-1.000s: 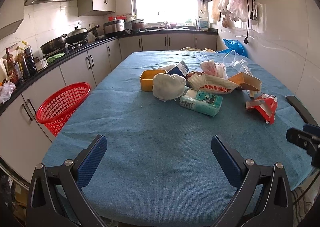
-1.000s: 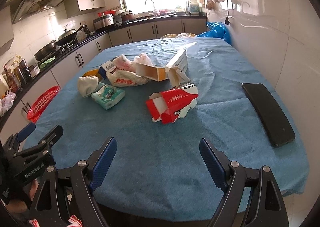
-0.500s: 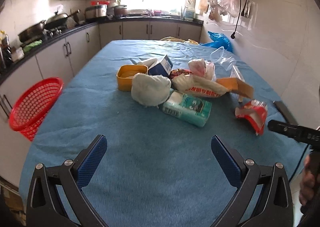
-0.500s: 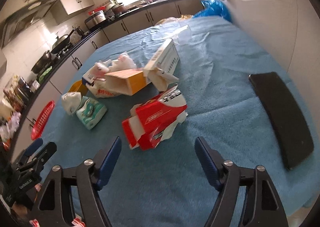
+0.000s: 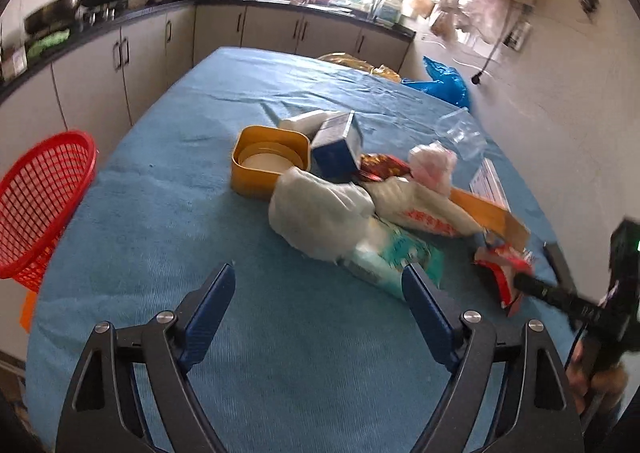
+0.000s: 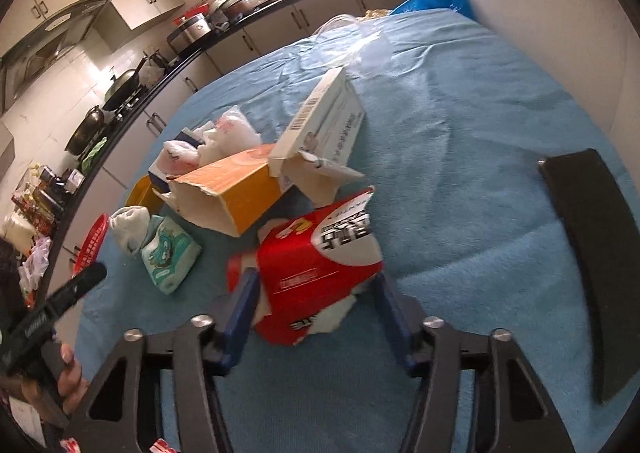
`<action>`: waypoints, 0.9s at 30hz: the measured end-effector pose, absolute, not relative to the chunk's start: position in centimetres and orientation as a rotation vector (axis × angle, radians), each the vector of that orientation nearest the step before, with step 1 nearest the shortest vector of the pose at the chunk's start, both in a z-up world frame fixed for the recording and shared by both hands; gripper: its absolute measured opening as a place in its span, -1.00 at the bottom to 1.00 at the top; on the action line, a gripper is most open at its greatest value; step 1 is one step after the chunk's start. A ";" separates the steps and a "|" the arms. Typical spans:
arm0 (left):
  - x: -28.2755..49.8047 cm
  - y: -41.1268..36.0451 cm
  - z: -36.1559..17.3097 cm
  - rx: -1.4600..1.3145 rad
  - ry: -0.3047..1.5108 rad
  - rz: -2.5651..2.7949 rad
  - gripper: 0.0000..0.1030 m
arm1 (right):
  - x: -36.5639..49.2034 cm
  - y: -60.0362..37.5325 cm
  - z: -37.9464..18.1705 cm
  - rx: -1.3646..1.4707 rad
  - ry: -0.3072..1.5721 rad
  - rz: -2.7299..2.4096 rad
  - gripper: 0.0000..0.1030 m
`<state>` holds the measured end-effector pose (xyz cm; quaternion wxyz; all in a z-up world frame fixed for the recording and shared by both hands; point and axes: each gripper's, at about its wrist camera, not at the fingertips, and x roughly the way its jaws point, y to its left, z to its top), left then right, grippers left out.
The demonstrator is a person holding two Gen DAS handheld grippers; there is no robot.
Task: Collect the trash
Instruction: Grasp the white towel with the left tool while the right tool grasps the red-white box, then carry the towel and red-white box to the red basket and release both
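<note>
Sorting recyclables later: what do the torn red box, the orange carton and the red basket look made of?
Torn red box: thin glossy printed cardboard, ragged white edges. Orange carton: paperboard, plain pale inside at its open end. Red basket: probably moulded plastic, open lattice mesh.

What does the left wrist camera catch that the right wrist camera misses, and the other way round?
Only the left wrist view shows the inside of the yellow tub and the left gripper, closing with nothing between its fingers.

Only the right wrist view shows the whole black flat slab and the right gripper, closing around the torn red carton.

Both show the blue cloth, the red basket, the green tissue pack and the orange box.
</note>
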<state>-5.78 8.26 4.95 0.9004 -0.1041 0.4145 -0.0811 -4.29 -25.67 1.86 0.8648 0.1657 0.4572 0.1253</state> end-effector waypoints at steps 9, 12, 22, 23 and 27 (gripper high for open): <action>-1.4 9.0 4.4 -0.283 0.911 -0.115 0.64 | -5.4 -25.3 2.5 0.372 0.878 0.355 -0.08; -0.3 8.4 4.0 -0.272 0.923 -0.108 0.64 | -6.0 -25.4 2.8 0.358 0.857 0.363 -0.08; -0.2 7.2 3.4 -0.230 0.906 -0.106 -0.37 | -7.5 -24.6 3.7 0.285 0.813 0.393 -0.08; -0.4 7.0 3.6 -0.214 0.899 -0.105 -0.40 | -7.6 -24.5 3.8 0.282 0.811 0.397 -0.08; -1.4 7.2 4.0 -0.202 0.874 -0.115 -0.44 | -8.1 -24.3 4.2 0.271 0.805 0.406 -0.08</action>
